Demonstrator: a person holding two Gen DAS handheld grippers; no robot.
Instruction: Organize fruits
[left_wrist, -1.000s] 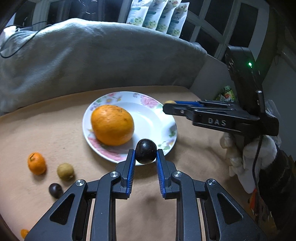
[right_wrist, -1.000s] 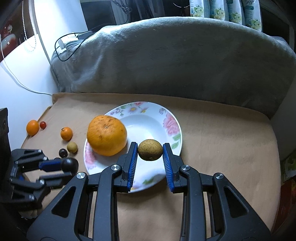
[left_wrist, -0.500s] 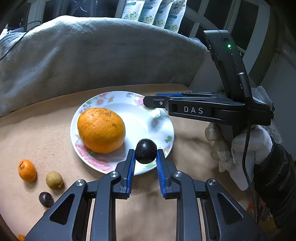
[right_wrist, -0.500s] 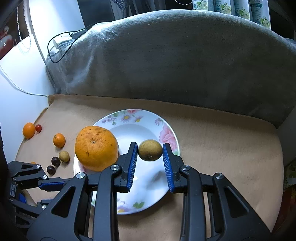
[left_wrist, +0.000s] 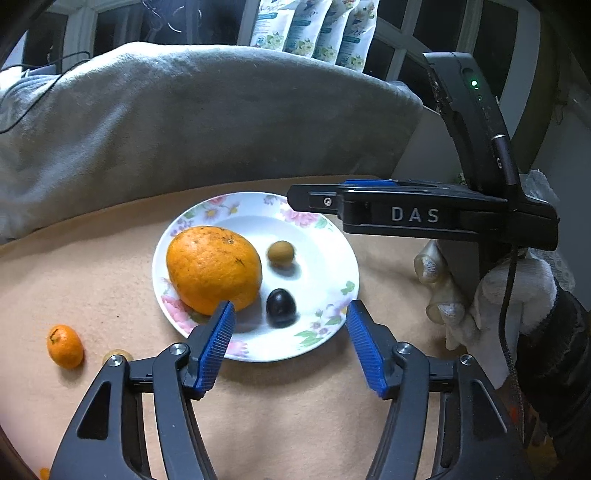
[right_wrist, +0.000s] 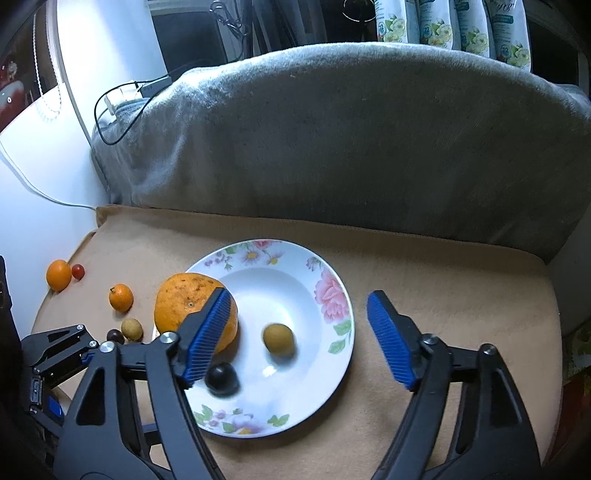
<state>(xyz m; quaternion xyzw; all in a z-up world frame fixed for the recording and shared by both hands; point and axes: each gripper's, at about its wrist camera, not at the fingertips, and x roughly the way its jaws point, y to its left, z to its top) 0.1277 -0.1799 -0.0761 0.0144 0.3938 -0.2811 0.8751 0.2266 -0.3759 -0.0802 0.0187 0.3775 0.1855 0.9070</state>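
- Both fruits carried a second ago now lie loose on the floral plate: the dark round fruit that sat between the left gripper pads, and the small brown-green fruit that sat between the right gripper pads
- Left gripper jaws have just been opening and stand apart, blue pads clear of the dark fruit
- Right gripper jaws have just been opening too and stand wide apart, touching nothing
- On the plate, the large orange takes the left side; the two small fruits lie just beside it, apart from each other
- Off the plate, on the tan cloth to its left, lie a small orange and several other little fruits
- A gloved hand holds the right gripper at the plate's right
- A grey blanket is heaped behind
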